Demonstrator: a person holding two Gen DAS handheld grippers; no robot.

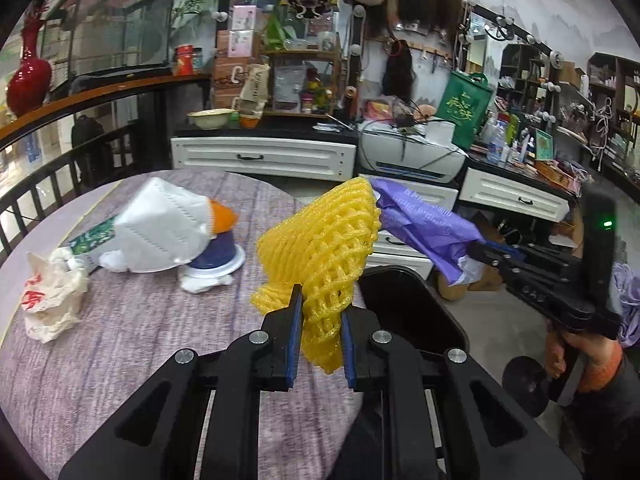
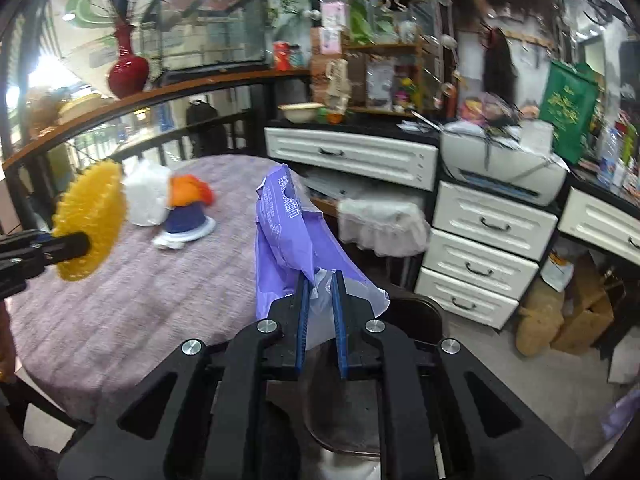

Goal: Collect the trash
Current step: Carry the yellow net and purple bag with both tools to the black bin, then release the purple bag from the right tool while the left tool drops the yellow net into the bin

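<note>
Far left of my left gripper (image 1: 320,334), a crumpled wrapper (image 1: 50,300) and face mask (image 1: 160,226) are lying on the table (image 1: 140,344). I'm pinching yellow foam netting (image 1: 320,256) in it; my right gripper (image 2: 320,320), further right, is clamping a purple bag (image 2: 288,240) above the black bin (image 1: 416,308).

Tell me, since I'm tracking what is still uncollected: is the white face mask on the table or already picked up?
On the table. The white face mask lies draped over a blue cup, untouched by either hand-held gripper.
</note>
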